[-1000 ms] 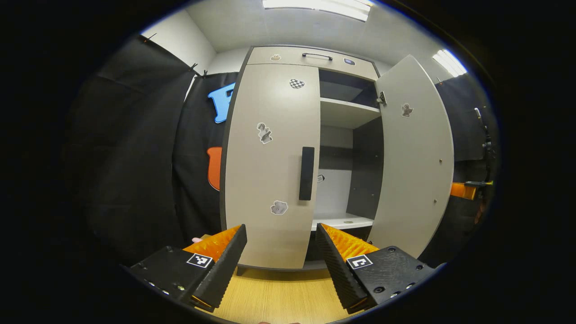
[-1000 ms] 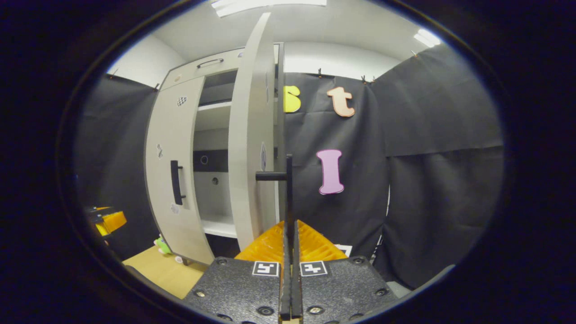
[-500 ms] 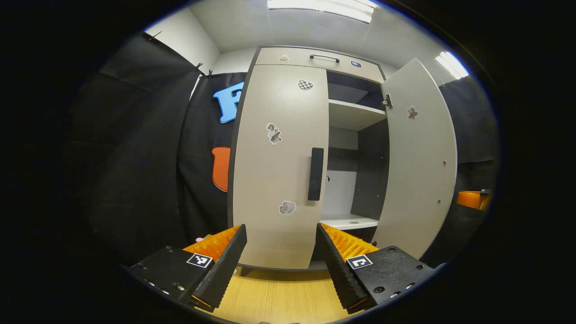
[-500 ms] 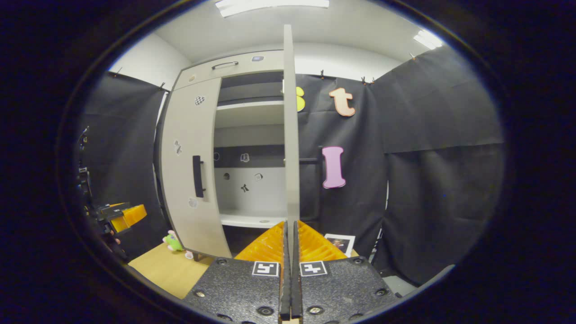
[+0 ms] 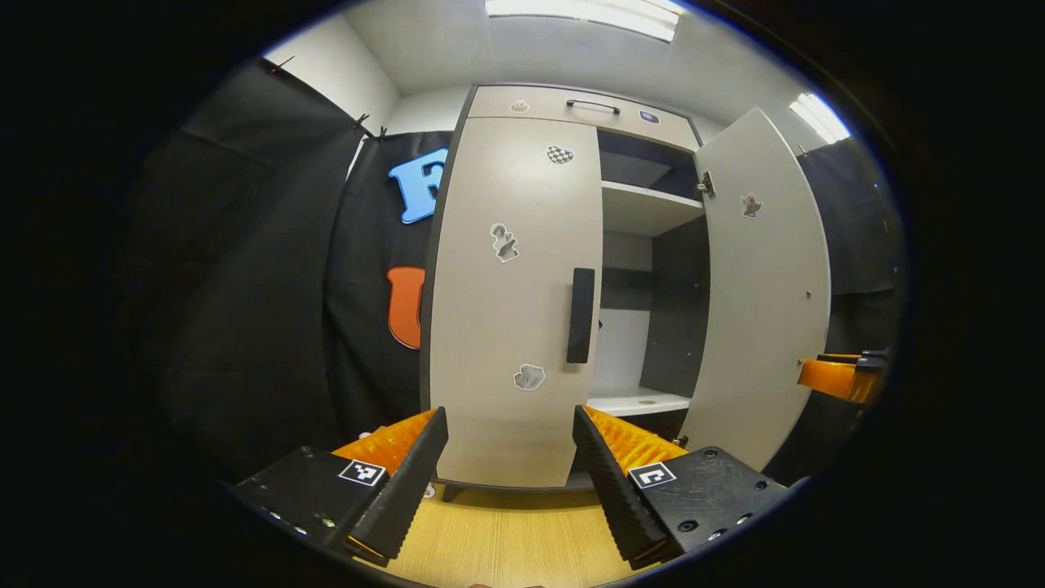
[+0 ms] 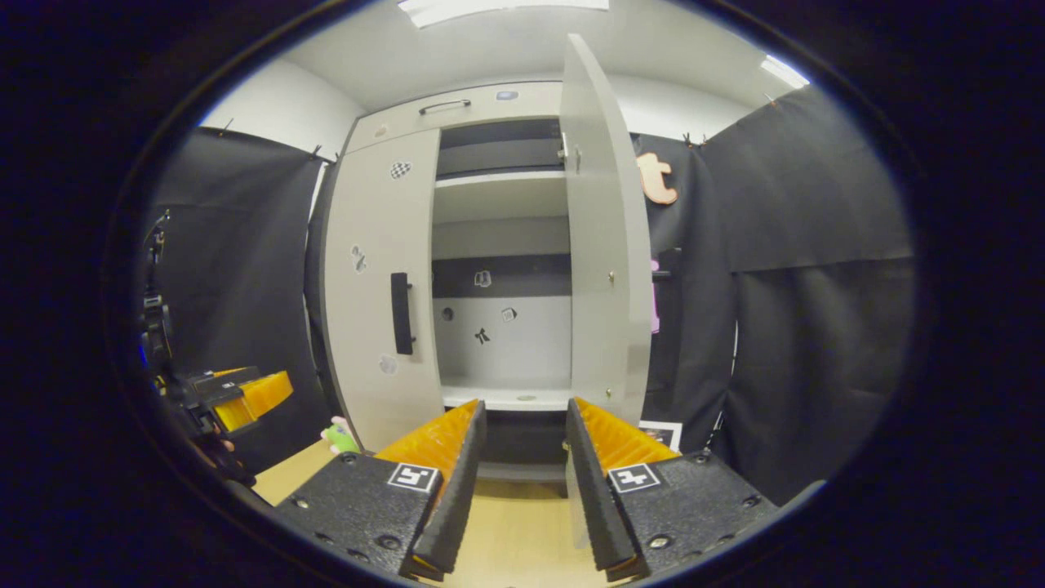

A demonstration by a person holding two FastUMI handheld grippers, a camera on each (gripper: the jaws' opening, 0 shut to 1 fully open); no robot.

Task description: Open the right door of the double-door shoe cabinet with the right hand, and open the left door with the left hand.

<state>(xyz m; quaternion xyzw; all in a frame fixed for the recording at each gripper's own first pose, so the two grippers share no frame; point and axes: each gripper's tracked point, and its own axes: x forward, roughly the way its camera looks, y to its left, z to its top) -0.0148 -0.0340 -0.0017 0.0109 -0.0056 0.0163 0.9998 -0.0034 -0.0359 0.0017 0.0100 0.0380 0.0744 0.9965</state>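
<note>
Both grippers gape — right door open.

Each tool has black textured finger bodies with screws near their base and a square black-and-white marker atop each.

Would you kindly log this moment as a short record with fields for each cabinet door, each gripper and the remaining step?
right door: swung open, shelves exposed
left door: closed
left door handle: untouched
left gripper: open, in front of the left door, holding nothing
right gripper: open, clear of the right door, holding nothing
remaining step: open the left door with the left gripper
</note>
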